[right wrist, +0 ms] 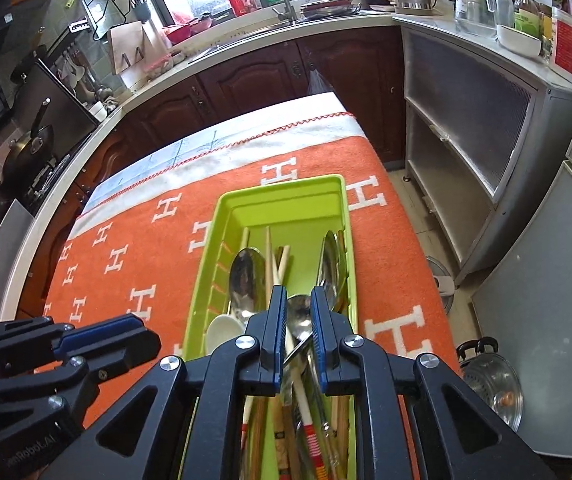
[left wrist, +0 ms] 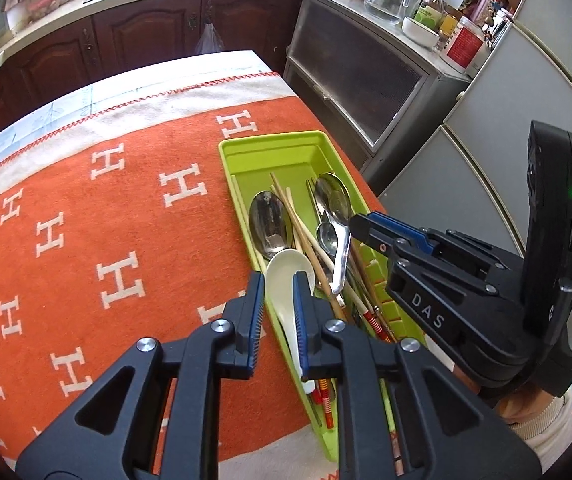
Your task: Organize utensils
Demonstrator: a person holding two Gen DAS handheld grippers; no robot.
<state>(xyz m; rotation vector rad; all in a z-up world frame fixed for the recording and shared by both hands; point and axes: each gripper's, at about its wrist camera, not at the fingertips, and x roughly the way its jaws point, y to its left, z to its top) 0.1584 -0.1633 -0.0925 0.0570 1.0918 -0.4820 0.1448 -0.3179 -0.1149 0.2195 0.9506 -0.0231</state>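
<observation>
A lime-green tray (left wrist: pixel 269 142) lies on the orange cloth and holds several utensils: two large metal spoons (left wrist: pixel 269 220), wooden chopsticks (left wrist: pixel 300 224), a small metal spoon (left wrist: pixel 332 240) and a white ceramic spoon (left wrist: pixel 286 272). My left gripper (left wrist: pixel 279 280) hovers over the tray's left edge, its jaws slightly apart, the white spoon lying under the gap with no pad pressing on it. My right gripper (right wrist: pixel 298 294) hangs over the tray's middle, its jaws narrowly apart around the small metal spoon (right wrist: pixel 300 316), which rests on the pile.
The cloth (left wrist: pixel 125 208) with white H marks covers the table left of the tray. The table's right edge drops off just past the tray (right wrist: pixel 281 186). A grey cabinet (right wrist: pixel 466 112), a steel pot on the floor (right wrist: pixel 490 388) and dark wooden counter doors (left wrist: pixel 145 32) surround it.
</observation>
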